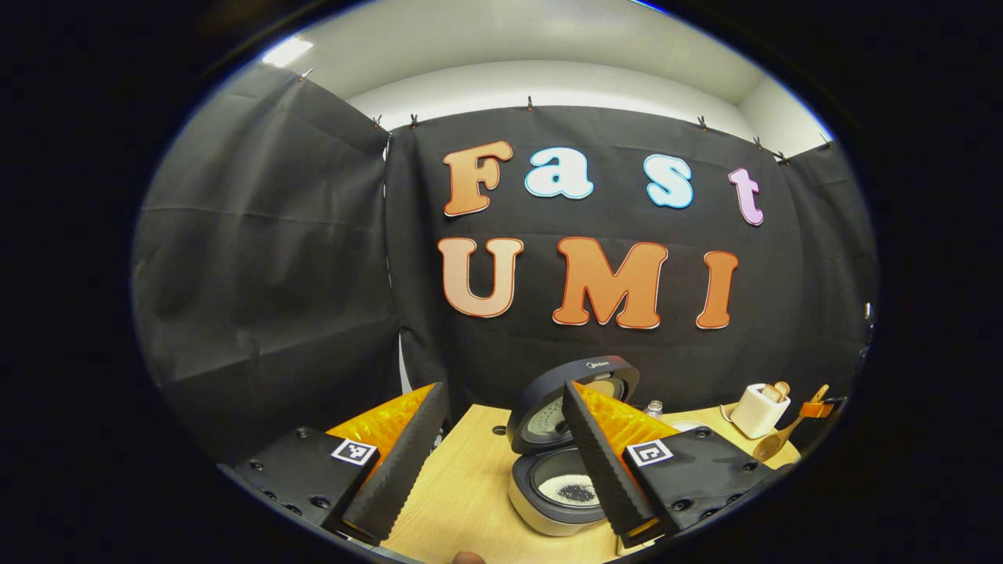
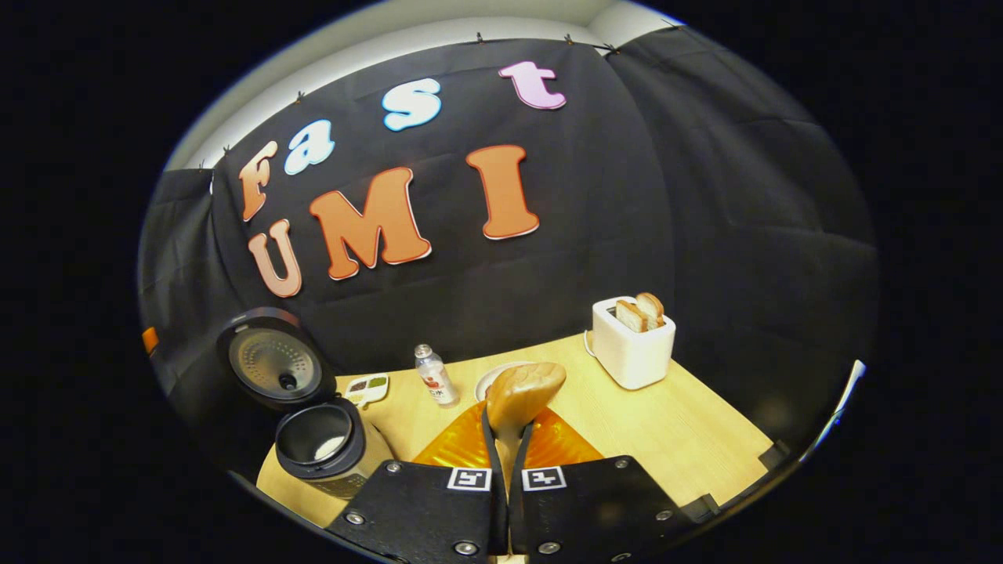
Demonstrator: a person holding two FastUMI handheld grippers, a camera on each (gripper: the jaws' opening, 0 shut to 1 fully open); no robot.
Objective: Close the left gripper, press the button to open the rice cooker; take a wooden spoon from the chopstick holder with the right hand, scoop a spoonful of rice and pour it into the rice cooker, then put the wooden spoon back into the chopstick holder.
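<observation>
Rice cooker (image 1: 560,470): lid up on the wooden table (image 1: 462,486), toward the near left of the right gripper view; inner pot exposed, a light patch of rice at the bottom, with a dark speckled spot in it seen from the left gripper view.
Left gripper (image 1: 501,446): jaws released and spread wide, nothing between them, hanging just above and near the cooker's open pot.
Right gripper (image 2: 508,439): jaws clenched on the handle of the wooden spoon (image 2: 523,392), bowl pointing up and away from the camera; whether any rice lies in the bowl cannot be told from this side.
Toaster (image 2: 631,345): white, two slices of bread standing in the slots, far right on the table.
Small bottle (image 2: 435,376): upright near the far edge, between cooker and spoon, a white plate (image 2: 490,377) just beside it.
Divided dish (image 2: 367,386): just right of the cooker; contents too small to tell.
Chopstick holder: not identified with any certainty.
Step in hand, as a judgement: spoon carried with rice already in the pot, so likely the return to the holder.
Doing it well: keep the grip firm on the handle, hold the spoon near upright, steer clear of the bottle, lower the handle end straight into the holder before easing the jaws apart.
</observation>
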